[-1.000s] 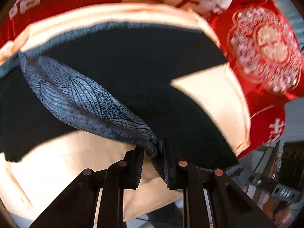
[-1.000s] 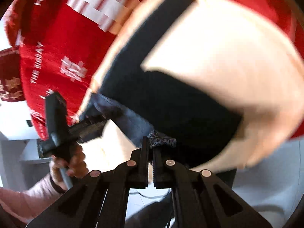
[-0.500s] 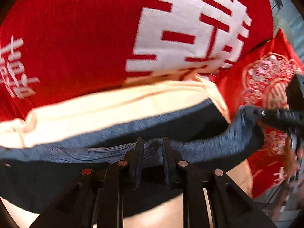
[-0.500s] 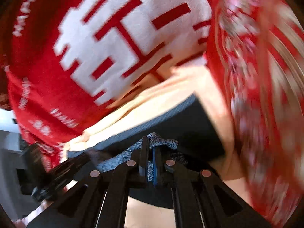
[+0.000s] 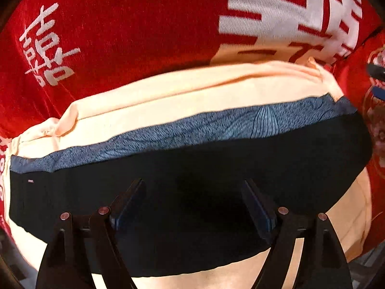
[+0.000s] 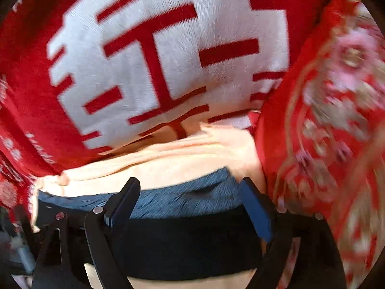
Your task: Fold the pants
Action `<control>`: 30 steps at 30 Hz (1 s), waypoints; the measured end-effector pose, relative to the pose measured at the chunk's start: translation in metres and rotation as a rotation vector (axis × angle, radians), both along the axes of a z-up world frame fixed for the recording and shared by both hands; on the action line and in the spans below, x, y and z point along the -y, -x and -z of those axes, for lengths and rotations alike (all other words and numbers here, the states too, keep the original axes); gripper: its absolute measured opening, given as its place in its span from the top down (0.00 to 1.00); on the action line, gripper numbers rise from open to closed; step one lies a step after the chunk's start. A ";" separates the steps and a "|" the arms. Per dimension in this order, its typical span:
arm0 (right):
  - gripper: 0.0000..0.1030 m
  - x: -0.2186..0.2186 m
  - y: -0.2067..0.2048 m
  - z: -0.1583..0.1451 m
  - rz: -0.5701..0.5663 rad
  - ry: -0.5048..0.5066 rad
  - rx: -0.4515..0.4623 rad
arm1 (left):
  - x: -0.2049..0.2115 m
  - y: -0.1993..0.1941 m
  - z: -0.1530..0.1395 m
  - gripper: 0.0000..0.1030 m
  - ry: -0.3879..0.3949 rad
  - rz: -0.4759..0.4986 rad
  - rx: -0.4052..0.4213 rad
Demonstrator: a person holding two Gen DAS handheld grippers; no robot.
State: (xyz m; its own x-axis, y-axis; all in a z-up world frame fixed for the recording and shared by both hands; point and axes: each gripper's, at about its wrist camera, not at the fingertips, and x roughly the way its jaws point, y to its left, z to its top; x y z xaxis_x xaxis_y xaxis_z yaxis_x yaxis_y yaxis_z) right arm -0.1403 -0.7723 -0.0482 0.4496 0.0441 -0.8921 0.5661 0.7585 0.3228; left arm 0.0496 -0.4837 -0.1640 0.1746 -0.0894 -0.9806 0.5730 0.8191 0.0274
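The pants (image 5: 216, 163) lie folded on a cream cloth (image 5: 168, 96), black with a blue-grey leaf-patterned band (image 5: 192, 127) along their far edge. My left gripper (image 5: 192, 183) hangs over the black part, its jaws opening. The fabric lies under the fingers and neither pad presses on it. In the right wrist view, my right gripper (image 6: 190, 180) is over the right end of the patterned band (image 6: 187, 200), with the black fabric (image 6: 192, 240) nearer the camera. Its jaws are opening too, and the band lies loose between the fingers.
The cream cloth (image 6: 180, 159) rests on a red bedspread with large white characters (image 5: 132, 24) (image 6: 168, 48). A red embroidered cushion (image 6: 336, 96) sits close on the right, also at the right edge in the left wrist view (image 5: 375, 125).
Both grippers held the patterned edge shut, carried it over the black fabric to the far side, then let it go. Both jaws have opened wide.
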 end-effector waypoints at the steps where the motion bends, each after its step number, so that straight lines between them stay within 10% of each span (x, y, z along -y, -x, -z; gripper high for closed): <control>1: 0.23 -0.007 0.013 0.002 0.007 -0.017 -0.012 | 0.002 0.003 0.002 0.20 -0.017 0.005 0.008; 9: 0.44 -0.021 0.088 0.094 0.215 -0.157 -0.186 | 0.012 0.005 0.022 0.20 -0.049 -0.004 -0.005; 13: 0.86 -0.007 0.080 0.098 0.272 -0.154 -0.129 | 0.012 0.006 0.031 0.20 -0.062 0.001 -0.010; 17: 0.87 -0.006 0.059 0.069 0.164 -0.027 -0.059 | 0.014 0.003 0.024 0.20 -0.060 0.006 0.012; 21: 0.73 0.001 0.076 0.087 0.231 -0.120 -0.234 | 0.019 -0.001 0.020 0.20 -0.086 0.010 0.022; 26: 0.73 -0.015 0.055 0.039 0.087 0.038 -0.065 | 0.029 -0.016 0.004 0.20 -0.032 0.002 0.093; 30: 0.71 -0.007 -0.003 0.064 -0.002 -0.024 -0.026 | 0.043 -0.032 0.018 0.20 -0.057 -0.035 0.098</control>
